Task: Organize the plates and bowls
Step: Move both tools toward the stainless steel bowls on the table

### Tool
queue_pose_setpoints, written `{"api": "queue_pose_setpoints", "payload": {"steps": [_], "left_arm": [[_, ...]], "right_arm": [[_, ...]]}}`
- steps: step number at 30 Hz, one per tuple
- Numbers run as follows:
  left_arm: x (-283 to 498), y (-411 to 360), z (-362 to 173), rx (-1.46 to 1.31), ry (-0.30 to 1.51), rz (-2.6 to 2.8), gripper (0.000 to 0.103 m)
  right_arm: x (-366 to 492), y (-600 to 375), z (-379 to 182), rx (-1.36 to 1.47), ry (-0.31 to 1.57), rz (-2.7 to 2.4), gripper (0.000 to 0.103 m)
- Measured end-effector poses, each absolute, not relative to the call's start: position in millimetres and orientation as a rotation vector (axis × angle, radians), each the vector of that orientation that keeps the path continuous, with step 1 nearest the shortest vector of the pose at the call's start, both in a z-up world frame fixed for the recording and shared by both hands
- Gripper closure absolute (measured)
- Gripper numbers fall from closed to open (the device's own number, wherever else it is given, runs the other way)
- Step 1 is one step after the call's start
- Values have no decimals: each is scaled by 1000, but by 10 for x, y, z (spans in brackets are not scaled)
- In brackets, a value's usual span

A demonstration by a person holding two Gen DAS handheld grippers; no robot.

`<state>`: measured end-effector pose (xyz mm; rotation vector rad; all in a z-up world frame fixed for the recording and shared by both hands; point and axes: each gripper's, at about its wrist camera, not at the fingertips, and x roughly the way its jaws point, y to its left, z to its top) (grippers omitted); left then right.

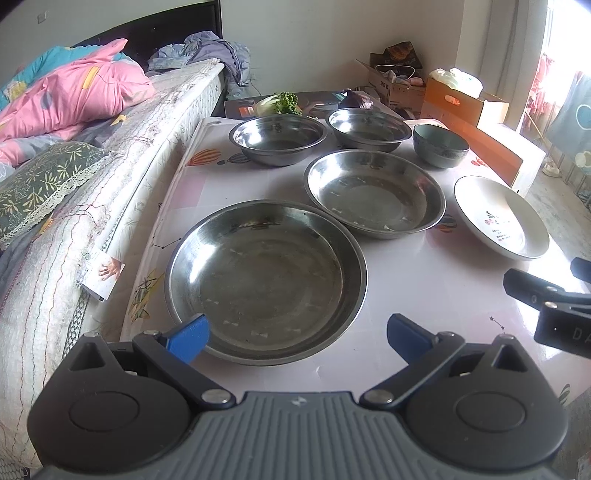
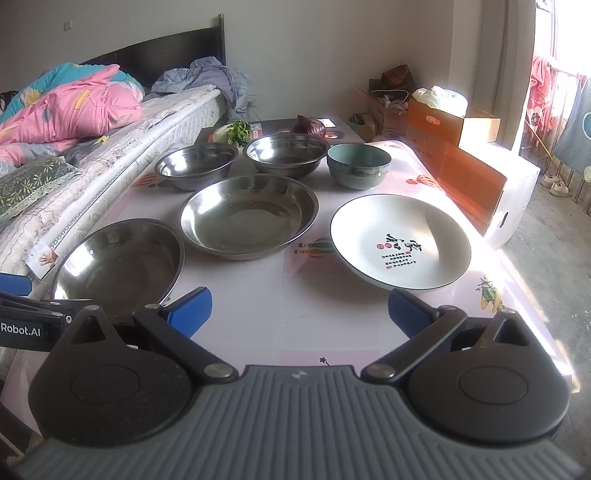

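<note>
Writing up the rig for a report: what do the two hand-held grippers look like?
Both match: the left hand-held gripper and right hand-held gripper have blue finger pads, black linkage arms with silver pivots, round black housings and a ribbed grey body. White "Robot.AI" lettering marks the left one.

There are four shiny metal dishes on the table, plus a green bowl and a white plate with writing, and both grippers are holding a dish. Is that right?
Not quite. The dishes are as you say, but both wrist views show the left gripper and right gripper open, holding nothing.

walls pale | bed (image 2: 110, 122) left, dark headboard (image 2: 166, 55) | cardboard boxes (image 2: 454, 125) right | window (image 2: 561, 29) sunlight far right
</note>
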<state>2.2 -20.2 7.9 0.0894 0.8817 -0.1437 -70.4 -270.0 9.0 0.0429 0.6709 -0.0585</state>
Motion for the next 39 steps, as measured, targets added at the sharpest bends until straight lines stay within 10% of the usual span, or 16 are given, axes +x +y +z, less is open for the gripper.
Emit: {"api": "queue_pose_setpoints", "payload": {"steps": [39], "left_arm": [[23, -158, 98, 86, 869, -138, 0]], "right_arm": [[-686, -2621, 121, 15, 690, -46, 1]]}}
